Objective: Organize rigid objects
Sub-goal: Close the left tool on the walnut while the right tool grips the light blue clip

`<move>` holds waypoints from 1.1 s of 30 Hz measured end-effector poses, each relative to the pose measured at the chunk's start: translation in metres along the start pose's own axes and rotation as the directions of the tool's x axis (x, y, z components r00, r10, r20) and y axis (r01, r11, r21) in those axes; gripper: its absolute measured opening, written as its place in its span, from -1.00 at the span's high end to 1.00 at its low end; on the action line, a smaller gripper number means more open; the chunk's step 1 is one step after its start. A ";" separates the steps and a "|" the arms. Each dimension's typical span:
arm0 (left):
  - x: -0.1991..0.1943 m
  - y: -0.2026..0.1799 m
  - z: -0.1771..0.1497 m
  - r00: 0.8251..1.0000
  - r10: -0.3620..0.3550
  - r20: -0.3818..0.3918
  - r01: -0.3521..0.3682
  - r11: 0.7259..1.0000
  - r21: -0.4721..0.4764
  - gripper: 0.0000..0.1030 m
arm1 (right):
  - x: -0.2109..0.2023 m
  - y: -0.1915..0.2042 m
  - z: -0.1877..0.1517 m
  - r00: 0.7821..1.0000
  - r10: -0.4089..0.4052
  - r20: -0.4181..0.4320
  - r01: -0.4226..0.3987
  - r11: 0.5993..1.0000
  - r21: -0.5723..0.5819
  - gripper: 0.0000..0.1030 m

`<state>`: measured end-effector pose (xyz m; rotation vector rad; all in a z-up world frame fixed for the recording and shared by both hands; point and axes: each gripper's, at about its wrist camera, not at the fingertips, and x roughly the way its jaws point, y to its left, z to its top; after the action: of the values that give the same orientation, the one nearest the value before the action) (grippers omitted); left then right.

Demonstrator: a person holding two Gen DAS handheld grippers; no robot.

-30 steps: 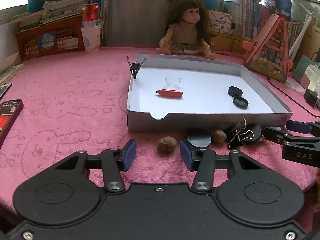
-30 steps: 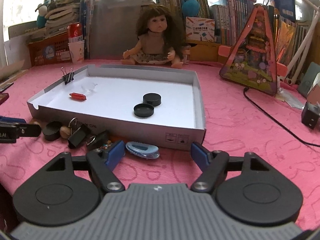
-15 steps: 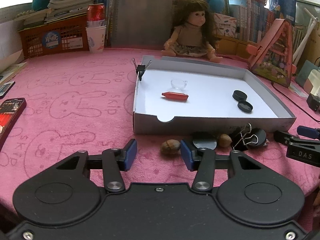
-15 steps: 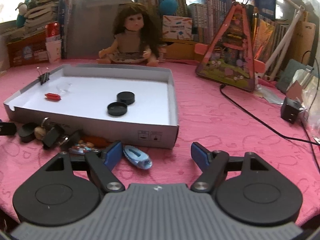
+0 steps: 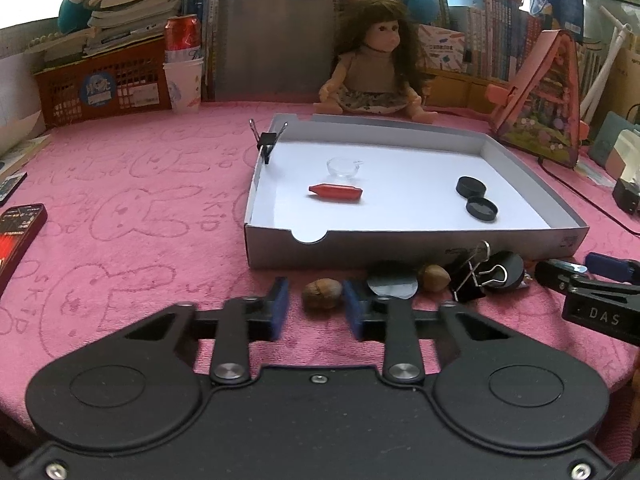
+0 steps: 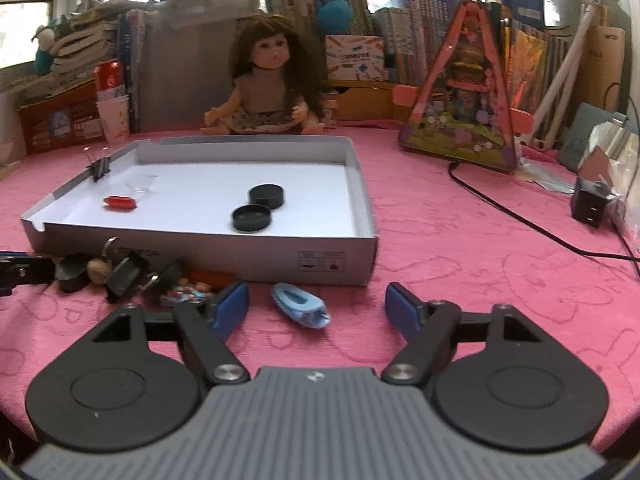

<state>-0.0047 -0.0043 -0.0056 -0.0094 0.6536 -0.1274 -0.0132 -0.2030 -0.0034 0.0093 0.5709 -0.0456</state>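
A shallow white box (image 5: 276, 256) (image 6: 336, 268) lies on the pink cloth. It holds a red capsule (image 5: 335, 193), a clear dish (image 5: 343, 167) and two black caps (image 5: 476, 199) (image 6: 260, 207); a binder clip (image 5: 267, 141) grips its left rim. My left gripper (image 5: 314, 307) is open around a walnut (image 5: 322, 293) in front of the box. Beside it lie a grey disc (image 5: 394, 285), a second nut (image 5: 433, 277) and black binder clips (image 5: 486, 274). My right gripper (image 6: 318, 308) is open, with a light blue clip (image 6: 300, 305) between its fingers.
A doll (image 5: 378, 76) sits behind the box. A pink toy house (image 6: 464, 100) and a black cable (image 6: 520, 220) are at the right. A red basket, a can and cups (image 5: 182, 76) stand at the back left. A dark box (image 5: 16, 236) lies at the left edge.
The left gripper has come forward, so the walnut now sits between its fingers. The right gripper has swung right, bringing the blue clip from its left finger to between the fingers.
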 end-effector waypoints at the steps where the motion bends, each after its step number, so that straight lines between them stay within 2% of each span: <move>1: -0.001 0.001 0.001 1.000 -0.007 -0.002 0.007 1.000 -0.002 0.54 | -0.001 0.000 0.001 1.000 0.021 -0.003 -0.021 1.000 -0.010 -0.40; 2: -0.001 0.001 0.001 1.000 -0.009 -0.003 0.009 1.000 -0.003 0.54 | -0.002 -0.001 0.001 0.999 0.033 -0.006 -0.033 0.999 -0.019 -0.48; 4: -0.002 0.003 0.001 1.000 -0.009 0.001 0.009 1.000 -0.002 0.54 | -0.006 -0.006 0.001 0.999 0.037 -0.012 -0.038 0.999 -0.037 -0.45; 11: -0.003 0.004 0.002 1.000 -0.009 0.000 0.009 1.000 -0.010 0.53 | -0.012 -0.027 0.002 0.999 -0.029 -0.029 0.027 0.998 -0.052 -0.46; 22: -0.005 0.005 0.002 1.000 -0.002 0.004 0.002 1.000 -0.015 0.52 | -0.017 -0.040 0.002 0.991 -0.135 -0.021 0.134 0.990 -0.043 -0.46; 24: -0.006 0.004 0.002 1.000 -0.002 0.004 0.002 1.000 -0.018 0.52 | -0.018 -0.043 0.003 0.991 -0.129 -0.024 0.129 0.991 -0.022 -0.46; 28: -0.008 0.003 0.002 1.000 -0.003 0.010 0.003 1.000 -0.019 0.51 | -0.022 -0.040 0.003 0.999 -0.051 -0.018 0.052 0.998 0.031 -0.46; 30: -0.008 0.002 0.002 1.000 -0.001 0.014 0.001 1.000 -0.022 0.33 | -0.021 -0.033 0.002 0.999 -0.033 -0.012 0.033 0.999 0.021 -0.46; 33: -0.006 0.000 0.001 1.000 0.007 0.012 -0.007 1.000 -0.021 0.28 | -0.015 -0.022 0.002 1.000 -0.031 0.006 0.031 1.000 -0.003 -0.46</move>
<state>-0.0088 -0.0032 -0.0013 -0.0283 0.6432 -0.1132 -0.0259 -0.2245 0.0071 -0.0025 0.5647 -0.0746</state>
